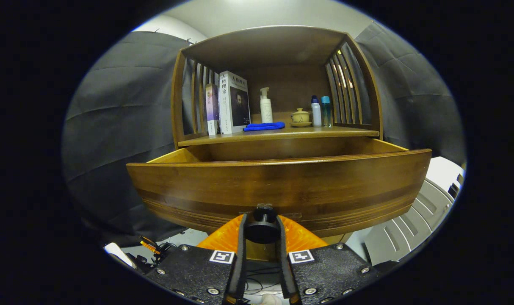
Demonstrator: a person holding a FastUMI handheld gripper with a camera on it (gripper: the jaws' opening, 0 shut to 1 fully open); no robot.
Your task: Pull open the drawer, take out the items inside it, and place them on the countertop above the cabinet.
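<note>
Gripper view: the drawer (278, 186) is seen pulled well out, its knob (262, 228) pinched between the gripper (262, 233) fingers. Its contents are hidden behind the near front panel, so unloading onto the countertop (346, 132) is judged not yet begun.

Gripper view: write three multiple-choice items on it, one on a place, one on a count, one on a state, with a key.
1. Where does the blue cloth lie?
A. in the drawer
B. on the countertop, before the pump bottle
C. on the books

2. How many books stand on the countertop?
A. two
B. four
C. none

3. How does the drawer stand?
A. shut
B. pulled open
C. taken out

Key:
1 B: the cloth lies flat just before the white pump bottle.
2 A: two books stand upright at the slatted side.
3 B: the drawer's front juts out, the claw shut on its knob.
</note>
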